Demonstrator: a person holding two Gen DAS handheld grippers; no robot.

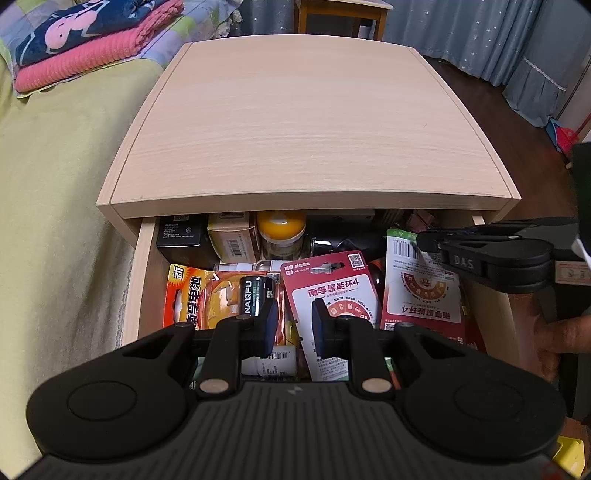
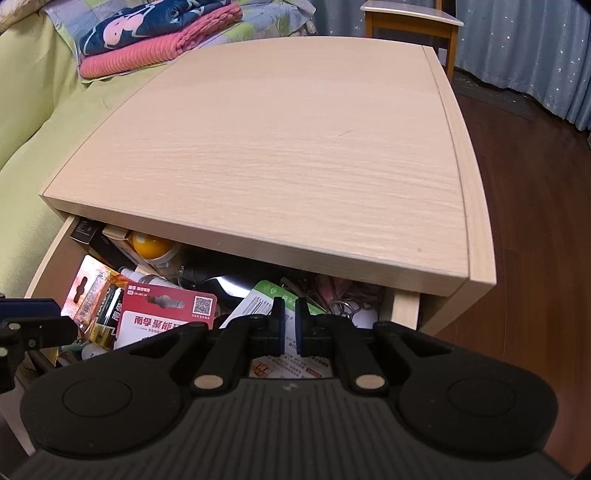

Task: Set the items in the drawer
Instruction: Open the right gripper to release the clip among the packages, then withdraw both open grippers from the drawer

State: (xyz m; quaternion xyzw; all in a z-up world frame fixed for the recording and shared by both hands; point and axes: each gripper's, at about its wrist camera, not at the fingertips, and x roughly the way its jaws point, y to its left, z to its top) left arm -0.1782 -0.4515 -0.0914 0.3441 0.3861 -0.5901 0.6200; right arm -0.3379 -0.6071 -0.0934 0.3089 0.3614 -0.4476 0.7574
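A pale wood-grain nightstand (image 1: 306, 122) stands on a dark wooden floor (image 2: 535, 206), close beside a bed with a yellow-green cover (image 1: 55, 206). Folded pink and navy blankets (image 1: 92, 37) lie on the bed, and blue star-print curtains (image 1: 480, 33) hang behind, near a wooden chair (image 2: 410, 22). The nightstand's bare top overhangs its open drawer (image 1: 142, 273), which is crowded: a black box (image 1: 179, 236), a tan carton (image 1: 231, 238), a yellow-lidded jar (image 1: 280, 229), an orange battery pack (image 1: 207, 299) with a black Nanfu battery (image 1: 255, 295), a red battery card (image 1: 332, 291) and a second red-and-white battery card (image 1: 421, 288) at the right. The left claw (image 1: 293, 325) hovers over the drawer's front, its pads apart and holding nothing. The right claw (image 2: 290, 325) hangs above the drawer's right side, its pads nearly together with a thin gap, gripping nothing.
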